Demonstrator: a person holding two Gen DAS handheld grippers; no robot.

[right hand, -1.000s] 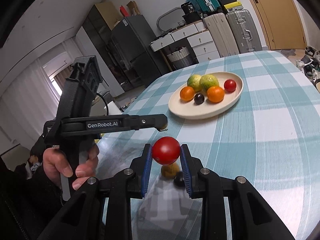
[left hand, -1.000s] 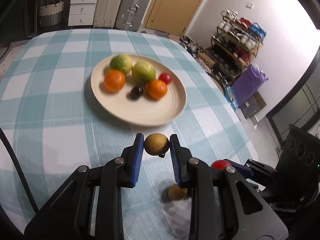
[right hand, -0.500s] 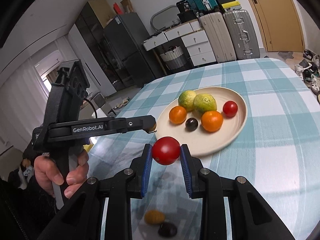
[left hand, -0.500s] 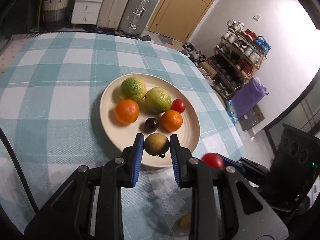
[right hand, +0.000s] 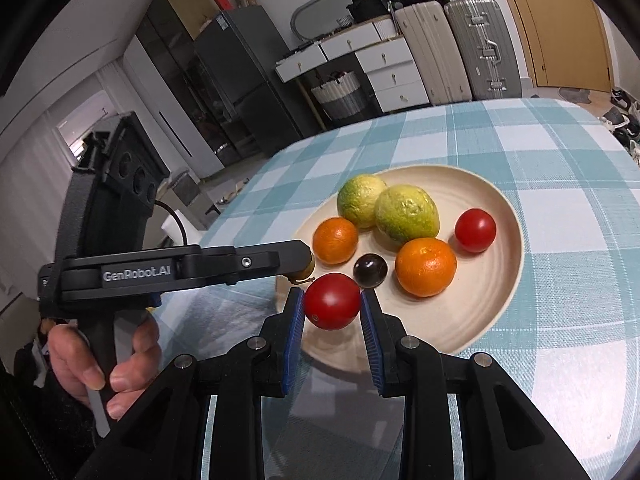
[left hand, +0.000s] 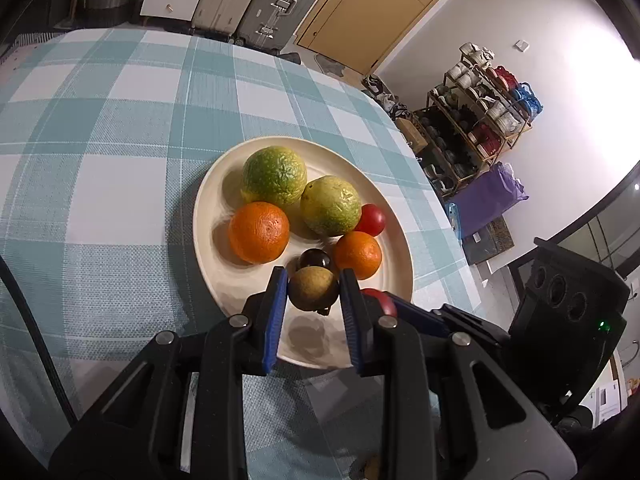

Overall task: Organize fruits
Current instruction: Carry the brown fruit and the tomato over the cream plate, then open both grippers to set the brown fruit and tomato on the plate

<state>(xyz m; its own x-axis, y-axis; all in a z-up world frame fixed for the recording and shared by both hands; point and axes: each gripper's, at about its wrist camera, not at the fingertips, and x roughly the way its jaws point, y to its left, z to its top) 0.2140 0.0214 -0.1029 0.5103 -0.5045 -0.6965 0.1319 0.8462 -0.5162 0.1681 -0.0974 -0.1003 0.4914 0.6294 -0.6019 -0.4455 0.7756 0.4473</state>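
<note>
Jaws of left gripper (left hand: 313,292) clenched on brownish round fruit (left hand: 313,289), held just above near rim of cream plate (left hand: 208,216), w/ shadow on plate floor under it. Seen from right wrist view as long black arm, w/ only a bit of that fruit (right hand: 306,270) visible at its tip. Gripped at handle by left hand (right hand: 90,364) at lower left.

Jaws of right gripper (right hand: 331,307) clenched on red tomato (right hand: 331,306), blue pads pressing both sides, hanging over near edge of plate (right hand: 496,312). In left wrist view only a red sliver of it (left hand: 380,300) showing behind right finger of left gripper.

On plate already: 2 green-yellow citrus (left hand: 274,175) (left hand: 330,205) touching each other at far side; bigger orange (left hand: 258,232) in front of left one; smaller orange (left hand: 357,255) towards right; small dark round fruit (left hand: 314,258) between the 2 oranges, just beyond held brownish fruit; second red tomato (left hand: 371,220) at right rim, beside the citrus.

Plate standing on table (left hand: 100,184) w/ teal-and-white checked cloth. Behind table: suitcases (right hand: 456,48), white drawers (right hand: 384,72), wood door. Shoe rack (left hand: 480,120) by wall at right in left wrist view.
</note>
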